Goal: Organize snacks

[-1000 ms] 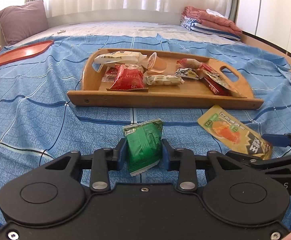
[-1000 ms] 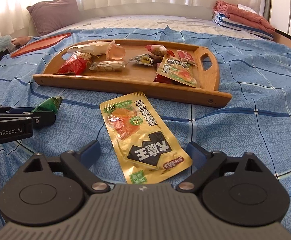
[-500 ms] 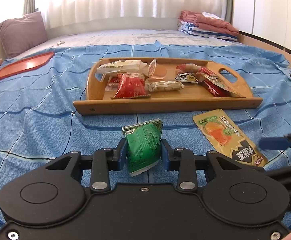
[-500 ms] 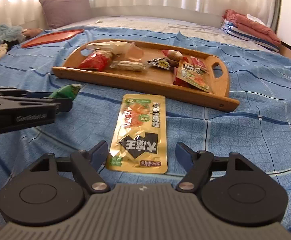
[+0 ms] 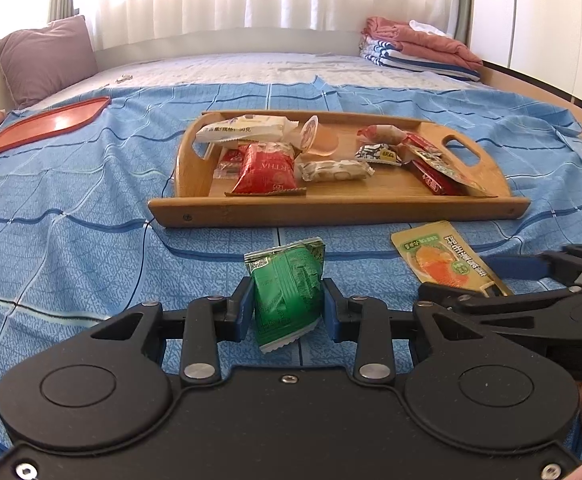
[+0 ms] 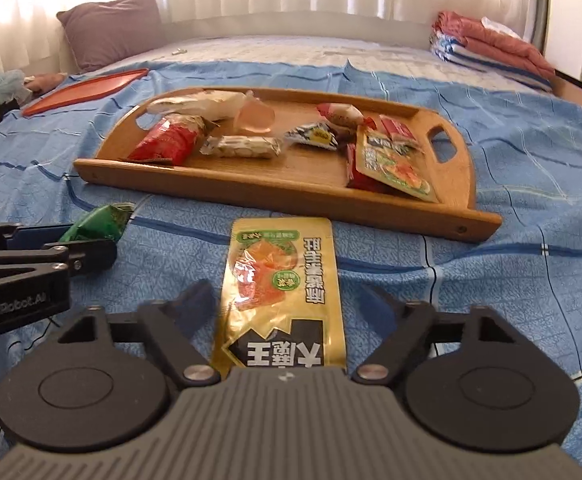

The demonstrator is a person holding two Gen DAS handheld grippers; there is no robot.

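My left gripper (image 5: 287, 306) is shut on a green snack packet (image 5: 287, 292) and holds it above the blue bedspread, in front of the wooden tray (image 5: 331, 210). It also shows in the right wrist view (image 6: 99, 224). My right gripper (image 6: 287, 300) is open, its fingers on either side of a flat golden snack pouch (image 6: 281, 288) that lies on the bedspread just short of the tray (image 6: 291, 196). The pouch also shows in the left wrist view (image 5: 439, 258). The tray holds several snack packets and a jelly cup (image 5: 319, 140).
A red tray lid (image 5: 43, 124) lies at the far left of the bed. A purple pillow (image 5: 47, 58) stands behind it. Folded blankets (image 5: 419, 46) are stacked at the far right. Curtains hang behind the bed.
My right gripper has moved forward over the golden pouch, which now lies straight between its fingers. My left gripper has lifted and drawn back slightly with the green packet.
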